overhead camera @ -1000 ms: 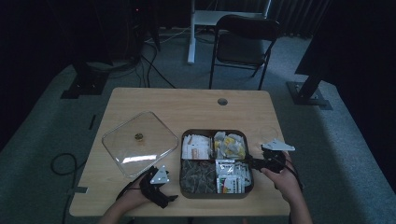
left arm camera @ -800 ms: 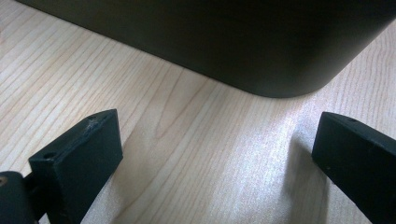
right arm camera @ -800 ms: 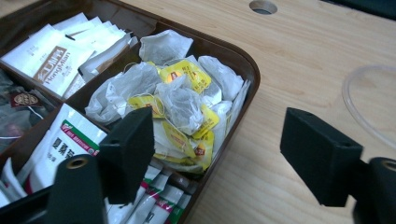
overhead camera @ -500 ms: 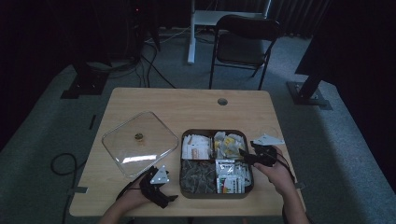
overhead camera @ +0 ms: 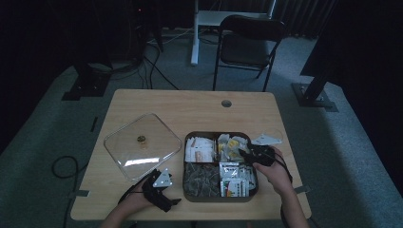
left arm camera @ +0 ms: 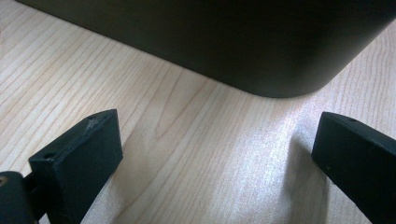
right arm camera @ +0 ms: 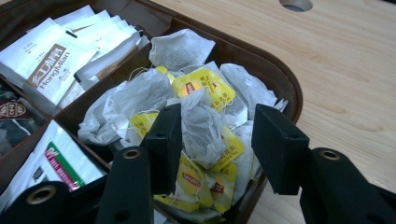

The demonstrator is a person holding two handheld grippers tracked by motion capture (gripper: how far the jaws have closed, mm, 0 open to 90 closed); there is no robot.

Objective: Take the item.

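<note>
Right hand-held gripper (right arm camera: 212, 140), jaws just closing, straddles a crinkled white tea bag (right arm camera: 201, 128) (left pad touching); left hand-held gripper (left arm camera: 212, 154) gapes wide over pale wood-grain tabletop (left arm camera: 187, 140).

dark tray (left arm camera: 224, 42) cut off at top, packet print (overhead camera: 235, 178) unreadable

"HongMian" stands in brown letters, beside larger brown characters, on a white sachet (right arm camera: 46, 70) in the tray compartment far off to the left of the right gripper's fingers (right arm camera: 164, 140). The yellow tea bag tags (right arm camera: 201, 85) just beyond and between those fingers carry a small red-and-yellow logo, too small to read. A dark packet (right arm camera: 11, 112) at the left edge shows an oval emblem, also unreadable.
</note>
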